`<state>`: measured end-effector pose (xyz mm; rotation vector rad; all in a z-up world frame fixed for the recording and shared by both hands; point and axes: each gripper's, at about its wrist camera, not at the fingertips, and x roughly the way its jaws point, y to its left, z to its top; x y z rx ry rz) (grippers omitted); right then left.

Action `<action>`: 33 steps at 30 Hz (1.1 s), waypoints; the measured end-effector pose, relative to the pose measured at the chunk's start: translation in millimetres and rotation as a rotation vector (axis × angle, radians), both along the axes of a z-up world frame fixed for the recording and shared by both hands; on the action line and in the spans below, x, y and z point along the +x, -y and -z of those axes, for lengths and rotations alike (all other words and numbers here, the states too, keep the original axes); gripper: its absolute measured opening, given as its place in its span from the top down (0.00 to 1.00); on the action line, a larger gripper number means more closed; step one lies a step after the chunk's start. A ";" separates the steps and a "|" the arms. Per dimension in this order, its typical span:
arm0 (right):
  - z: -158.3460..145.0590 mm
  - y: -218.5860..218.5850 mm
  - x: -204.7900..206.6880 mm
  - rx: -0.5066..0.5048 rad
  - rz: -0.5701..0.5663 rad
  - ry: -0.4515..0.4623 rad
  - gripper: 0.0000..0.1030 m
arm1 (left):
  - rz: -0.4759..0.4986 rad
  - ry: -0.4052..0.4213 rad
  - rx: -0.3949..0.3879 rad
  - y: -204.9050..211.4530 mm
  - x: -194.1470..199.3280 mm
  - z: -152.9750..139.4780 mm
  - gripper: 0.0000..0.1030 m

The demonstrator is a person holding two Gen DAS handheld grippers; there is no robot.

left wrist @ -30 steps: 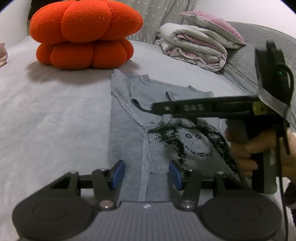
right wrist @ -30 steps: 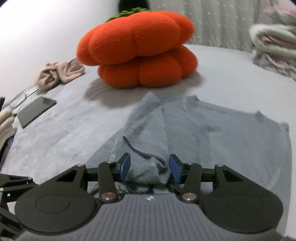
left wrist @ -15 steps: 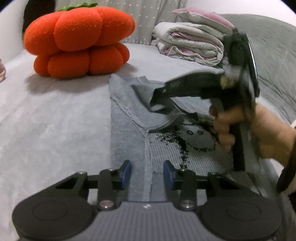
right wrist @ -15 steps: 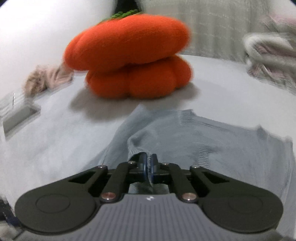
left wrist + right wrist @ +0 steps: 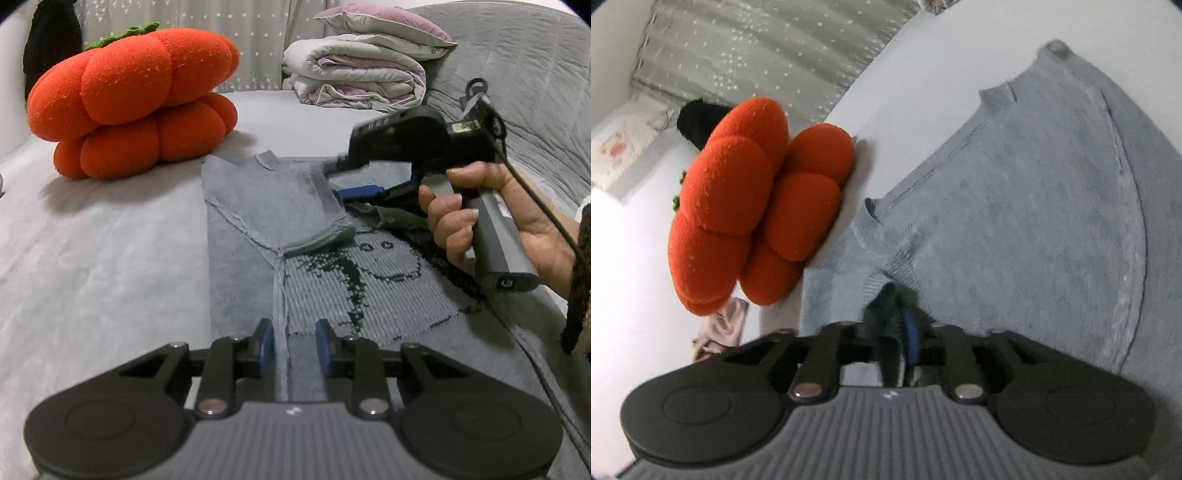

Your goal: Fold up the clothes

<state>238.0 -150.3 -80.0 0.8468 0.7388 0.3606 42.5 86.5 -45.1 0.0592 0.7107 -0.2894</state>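
Sweater point(image 5: 255, 206): soft, limp knit, best taken at edges; right gripper point(image 5: 897, 332) pinches its sleeve, left gripper point(image 5: 291, 347) spread, empty.

the right gripper point(image 5: 899, 332) is motion-blurred, and its blue pads point(image 5: 911, 338) are half buried in a bunched fold of the sweater point(image 5: 1034, 229), so the grip is unclear. the person's hand point(image 5: 480, 218) is cut off at the wrist by the frame edge. the pink cloth point(image 5: 722, 326) is partly hidden behind the orange pillow point(image 5: 738, 199) and the gripper body.
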 end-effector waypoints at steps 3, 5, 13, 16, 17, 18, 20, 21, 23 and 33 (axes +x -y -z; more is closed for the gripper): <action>2.8 4.2 -1.2 0.043 0.014 -0.019 0.55 | -0.006 0.001 0.007 0.0 0.4 0.5 0.79; 1.2 2.4 -2.5 0.028 0.015 -0.019 0.55 | -0.011 0.002 0.011 0.1 0.7 0.8 0.86; -8.4 -21.2 1.5 -0.169 -0.019 0.012 0.94 | -0.023 0.031 -0.003 -1.2 -0.9 -6.7 0.98; -18.5 -21.1 2.3 -0.176 -0.002 0.064 0.95 | -0.009 0.045 -0.030 -1.3 -2.4 -11.9 0.98; -22.3 -20.9 3.0 -0.183 0.005 0.080 0.95 | 0.001 0.040 -0.042 -1.0 -1.9 -12.6 0.98; -24.2 -20.5 4.2 -0.196 0.007 0.088 0.95 | 0.010 0.034 -0.054 -0.7 -1.4 -13.2 0.98; -26.5 -19.7 6.7 -0.225 0.009 0.097 0.95 | 0.039 -0.001 -0.068 1.1 1.4 -10.4 0.97; -24.8 -20.6 10.5 -0.236 0.008 0.091 0.95 | 0.050 -0.022 -0.064 2.9 3.1 -7.7 0.97; -20.4 -21.1 15.2 -0.267 -0.001 0.070 0.91 | 0.062 -0.043 -0.049 6.7 4.2 -4.9 0.96; -24.8 3.4 -9.2 -0.251 0.042 0.030 0.71 | 0.082 -0.055 -0.051 4.9 -7.6 -14.8 0.78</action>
